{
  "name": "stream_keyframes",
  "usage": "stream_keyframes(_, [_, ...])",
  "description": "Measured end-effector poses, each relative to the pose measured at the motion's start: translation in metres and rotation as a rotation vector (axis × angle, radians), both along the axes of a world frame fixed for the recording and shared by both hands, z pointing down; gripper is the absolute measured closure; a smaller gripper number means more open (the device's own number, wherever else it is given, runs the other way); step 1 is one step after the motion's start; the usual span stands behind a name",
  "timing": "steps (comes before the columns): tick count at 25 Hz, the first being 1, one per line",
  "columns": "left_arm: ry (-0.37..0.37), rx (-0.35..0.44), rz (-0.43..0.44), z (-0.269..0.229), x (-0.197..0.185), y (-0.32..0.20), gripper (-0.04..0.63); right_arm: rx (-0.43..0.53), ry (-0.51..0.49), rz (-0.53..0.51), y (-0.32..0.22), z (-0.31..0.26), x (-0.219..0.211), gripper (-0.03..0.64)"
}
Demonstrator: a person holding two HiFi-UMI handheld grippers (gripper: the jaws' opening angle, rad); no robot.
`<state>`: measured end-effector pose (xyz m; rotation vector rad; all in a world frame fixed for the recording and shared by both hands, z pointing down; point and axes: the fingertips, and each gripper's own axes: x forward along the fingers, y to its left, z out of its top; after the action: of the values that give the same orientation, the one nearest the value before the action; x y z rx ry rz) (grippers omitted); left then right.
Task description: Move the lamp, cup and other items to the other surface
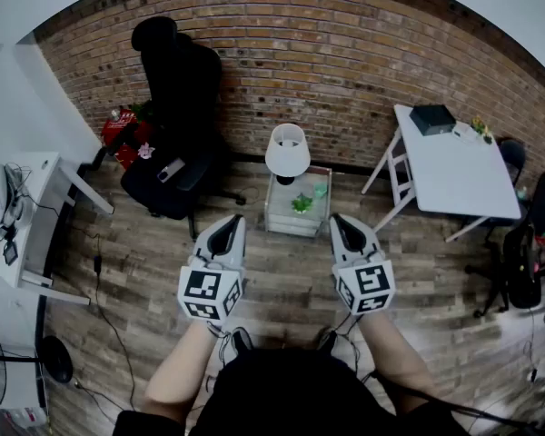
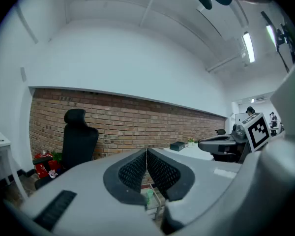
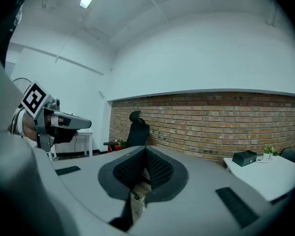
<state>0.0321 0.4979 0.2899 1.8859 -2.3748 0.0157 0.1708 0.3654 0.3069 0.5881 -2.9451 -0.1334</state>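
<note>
The left gripper (image 1: 226,228) and the right gripper (image 1: 346,225) are held side by side in front of the person, both pointing about level toward the brick wall (image 1: 345,53). In the left gripper view the two ribbed pads (image 2: 132,171) meet along a thin seam, so the jaws are fully closed with nothing between them. In the right gripper view the pads (image 3: 160,168) are likewise pressed together and hold nothing.

In the head view the task's things lie ahead at 12 o'clock, between the lines of the two grippers and well apart from both. The lamp (image 1: 287,151), with its white shade, stands upright on the far part of a small glass side table (image 1: 282,222). A pale green cup (image 1: 321,190) stands at 4 o'clock of the lamp, and a small green plant (image 1: 302,204) sits at 7 o'clock of the cup.

A white folding table (image 1: 459,184) stands at 2 o'clock of the right gripper. It carries a black box (image 1: 433,118) at its far end. A black office chair (image 1: 177,125) stands at 11 o'clock of the left gripper.
</note>
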Motion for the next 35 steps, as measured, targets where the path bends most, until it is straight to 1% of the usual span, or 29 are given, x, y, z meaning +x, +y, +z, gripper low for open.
stream_keyframes(4, [0.006, -0.011, -0.002, 0.002, 0.009, -0.007, 0.588, -0.008, 0.007, -0.002, -0.007, 0.003, 0.007, 0.614])
stream_keyframes(10, [0.019, -0.012, -0.028, 0.007, 0.002, -0.008, 0.588, -0.018, 0.012, -0.032, -0.008, 0.008, 0.002, 0.614])
stream_keyframes(13, [0.027, 0.019, -0.029, 0.003, -0.007, -0.002, 0.588, -0.029, -0.005, -0.038, -0.002, 0.006, -0.004, 0.612])
stream_keyframes(16, [0.012, 0.079, -0.012, -0.009, -0.021, 0.011, 0.588, -0.024, -0.012, 0.004, -0.001, -0.001, -0.015, 0.609])
stream_keyframes(17, [0.005, 0.091, -0.002, -0.012, -0.026, 0.015, 0.557, -0.024, -0.007, 0.022, -0.002, -0.003, -0.02, 0.599])
stream_keyframes(18, [-0.001, 0.095, 0.014, -0.014, -0.032, 0.019, 0.457, -0.028, -0.004, 0.036, -0.002, -0.003, -0.025, 0.512])
stream_keyframes(19, [-0.005, 0.093, 0.035, -0.014, -0.038, 0.022, 0.385, -0.035, -0.002, 0.048, 0.0, -0.004, -0.03, 0.443])
stream_keyframes(20, [-0.006, 0.089, 0.062, -0.014, -0.044, 0.026, 0.369, -0.041, 0.0, 0.056, 0.003, -0.005, -0.036, 0.414])
stream_keyframes(22, [-0.005, 0.079, 0.121, -0.012, -0.057, 0.035, 0.348, -0.041, 0.001, 0.063, 0.013, -0.008, -0.048, 0.373])
stream_keyframes(24, [-0.011, 0.062, 0.175, -0.008, -0.068, 0.043, 0.339, -0.023, 0.011, 0.059, 0.024, -0.013, -0.061, 0.359])
stream_keyframes(27, [-0.031, 0.041, 0.233, -0.002, -0.084, 0.049, 0.327, 0.026, 0.06, 0.054, 0.035, -0.016, -0.077, 0.339])
stream_keyframes(29, [-0.028, 0.035, 0.26, 0.003, -0.096, 0.052, 0.324, 0.033, 0.089, 0.064, 0.04, -0.013, -0.084, 0.336])
stream_keyframes(32, [0.002, 0.03, 0.281, 0.016, -0.113, 0.051, 0.322, 0.009, 0.119, 0.08, 0.043, -0.003, -0.091, 0.334])
stream_keyframes(35, [0.018, 0.021, 0.295, 0.024, -0.125, 0.037, 0.318, -0.007, 0.131, 0.082, 0.034, 0.006, -0.1, 0.331])
